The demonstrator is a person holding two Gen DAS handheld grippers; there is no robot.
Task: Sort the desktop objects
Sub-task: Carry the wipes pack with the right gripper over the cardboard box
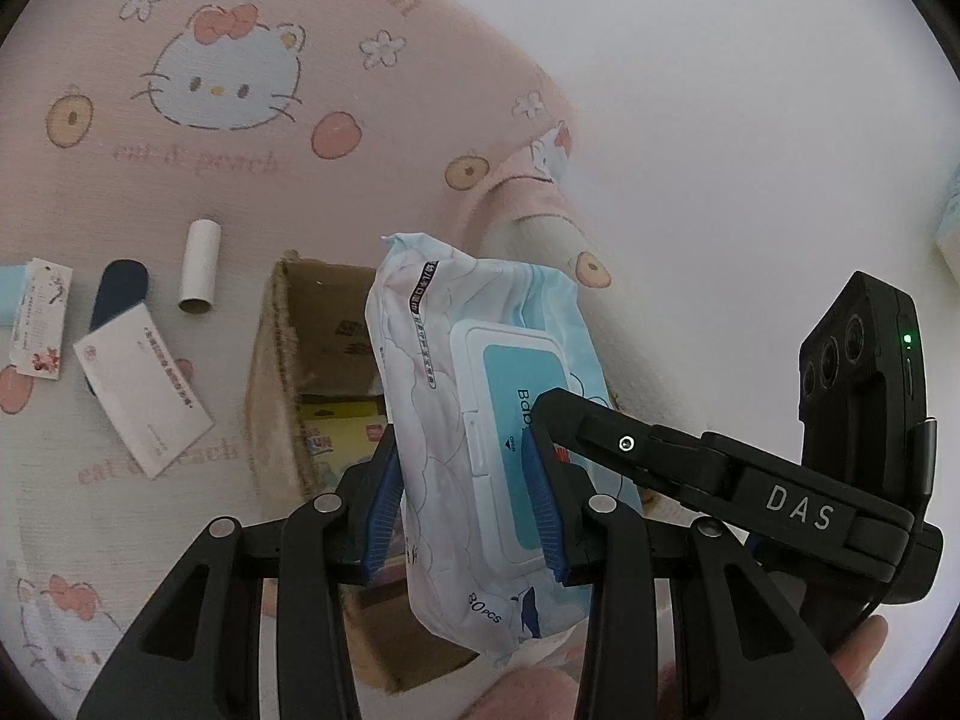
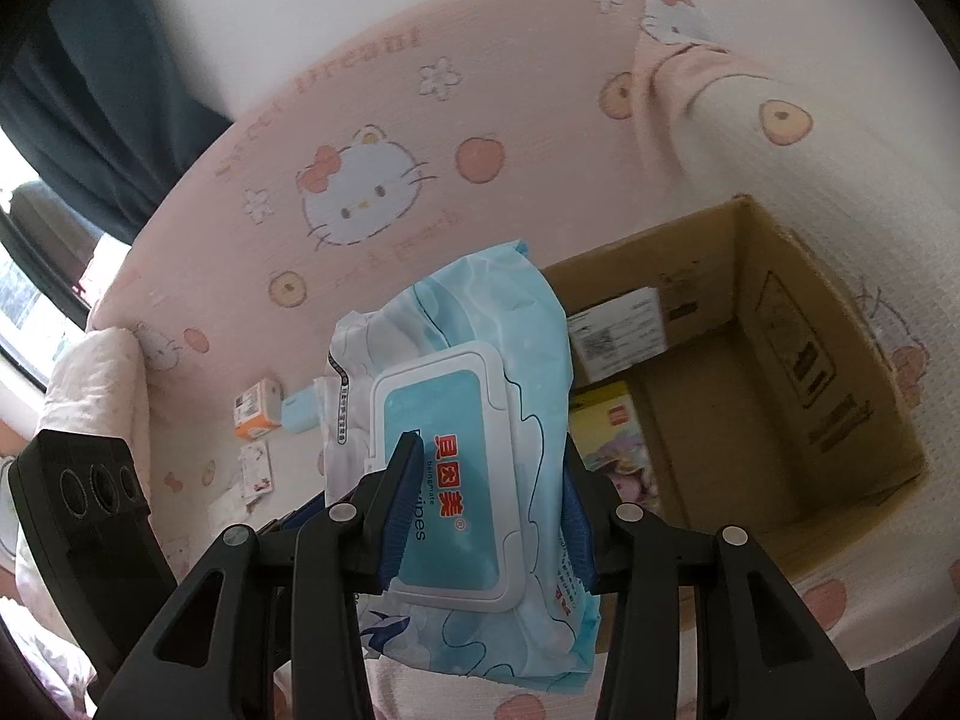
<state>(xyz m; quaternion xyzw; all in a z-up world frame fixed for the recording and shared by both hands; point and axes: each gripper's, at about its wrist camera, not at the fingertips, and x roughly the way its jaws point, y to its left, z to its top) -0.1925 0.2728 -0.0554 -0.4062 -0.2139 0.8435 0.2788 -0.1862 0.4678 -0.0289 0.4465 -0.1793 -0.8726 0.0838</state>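
A blue-and-white pack of baby wipes (image 1: 480, 408) with a white flip lid is held in the air above an open cardboard box (image 1: 282, 360). My left gripper (image 1: 468, 498) is shut on the pack across its width. My right gripper (image 2: 480, 510) is shut on the same pack (image 2: 474, 420) from the other side; its black finger (image 1: 576, 414) crosses the lid in the left wrist view. The box (image 2: 780, 360) holds a yellow packet (image 2: 612, 426) and a white label sheet.
The surface is a pink Hello Kitty cloth (image 1: 228, 78). Left of the box lie a white cardboard tube (image 1: 199, 267), a dark blue oval case (image 1: 117, 294), a white envelope (image 1: 144, 390) and a printed card (image 1: 39, 318). An orange-white small box (image 2: 258, 408) lies further off.
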